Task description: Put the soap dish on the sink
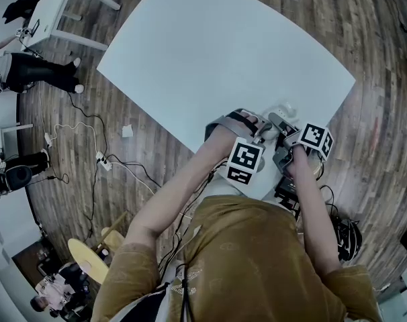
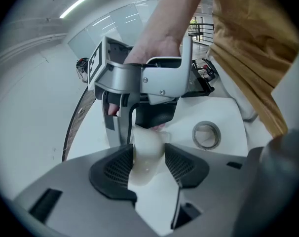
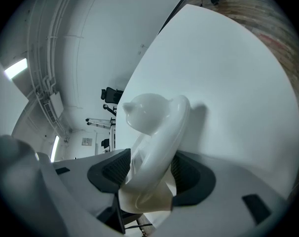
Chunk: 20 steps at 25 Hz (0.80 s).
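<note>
A glossy white soap dish (image 2: 147, 147) with a curved, rounded body is held between both grippers above the near right corner of the white table (image 1: 210, 52). In the left gripper view my left gripper (image 2: 148, 163) is shut on one end of it, and the right gripper's grey body faces it close behind. My right gripper (image 3: 148, 174) is shut on the soap dish (image 3: 157, 132), which sticks up past the jaws. From the head view the two grippers (image 1: 260, 131) (image 1: 279, 127) meet almost tip to tip, with a bit of the white dish (image 1: 285, 110) showing. No sink is in view.
A grey tape ring (image 2: 206, 135) lies on the table by the grippers. The wood floor (image 1: 143, 159) carries cables and a power strip (image 1: 103, 161). A second white table (image 1: 56, 9) and seated people are at the far left. A yellow stool (image 1: 88, 259) stands lower left.
</note>
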### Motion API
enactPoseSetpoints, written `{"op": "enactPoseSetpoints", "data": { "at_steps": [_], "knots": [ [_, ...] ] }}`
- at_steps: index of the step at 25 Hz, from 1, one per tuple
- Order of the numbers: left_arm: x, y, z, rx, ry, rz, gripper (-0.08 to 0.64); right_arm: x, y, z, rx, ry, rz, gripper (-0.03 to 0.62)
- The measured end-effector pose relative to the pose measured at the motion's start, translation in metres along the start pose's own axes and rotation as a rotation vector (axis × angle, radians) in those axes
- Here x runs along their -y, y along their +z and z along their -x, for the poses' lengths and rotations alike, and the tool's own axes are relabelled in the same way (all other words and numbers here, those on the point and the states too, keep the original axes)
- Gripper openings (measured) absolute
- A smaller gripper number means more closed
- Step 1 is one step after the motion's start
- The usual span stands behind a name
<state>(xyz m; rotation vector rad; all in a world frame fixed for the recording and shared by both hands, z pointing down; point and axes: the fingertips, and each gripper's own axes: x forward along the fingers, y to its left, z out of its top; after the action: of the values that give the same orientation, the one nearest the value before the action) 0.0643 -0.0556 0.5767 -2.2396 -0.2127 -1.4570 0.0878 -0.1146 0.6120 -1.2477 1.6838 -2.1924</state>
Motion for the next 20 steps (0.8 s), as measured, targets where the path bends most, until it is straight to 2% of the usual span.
{"op": "enactPoseSetpoints", "data": {
  "at_steps": [5, 10, 20],
  "knots": [
    [0.008, -0.01, -0.006, -0.039, -0.013, -0.034, 0.201, 0.009, 0.006, 0.014, 0.021, -0.005, -0.023, 0.242],
    [0.005, -0.011, -0.009, -0.039, 0.017, -0.003, 0.201, 0.02, 0.013, 0.025, 0.038, -0.004, -0.031, 0.242],
    [0.002, -0.009, -0.006, -0.033, 0.071, -0.005, 0.201, 0.025, 0.015, 0.027, 0.065, -0.057, 0.039, 0.242]
  ]
}}
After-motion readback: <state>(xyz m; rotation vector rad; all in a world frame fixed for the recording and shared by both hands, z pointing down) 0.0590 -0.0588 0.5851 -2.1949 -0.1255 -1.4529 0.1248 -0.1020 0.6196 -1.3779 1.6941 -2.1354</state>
